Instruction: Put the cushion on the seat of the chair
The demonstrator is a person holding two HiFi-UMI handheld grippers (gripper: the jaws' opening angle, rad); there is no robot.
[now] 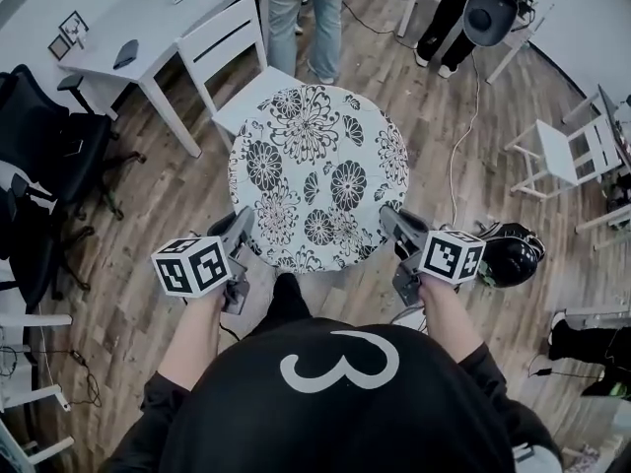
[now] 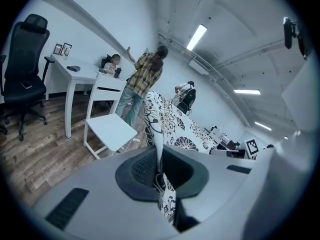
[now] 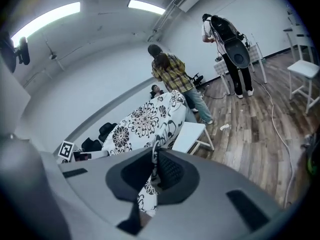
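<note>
L claw (image 1: 241,228) is clamped on the near-left edge of the cushion (image 1: 320,166). R claw (image 1: 393,223) is clamped on its near-right edge, with fabric pinched betw. the pads on both. Cushion hangs spread betw. them, off the floor. From the head view I see its far part over the seat of the white chair (image 1: 225,42). Pickup: done. Left to do, by my reading: lower onto seat, release both sides. Not yet seated.

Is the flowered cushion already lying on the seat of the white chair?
No, the white chair's seat is bare, and the cushion hangs clamped in the left gripper.
</note>
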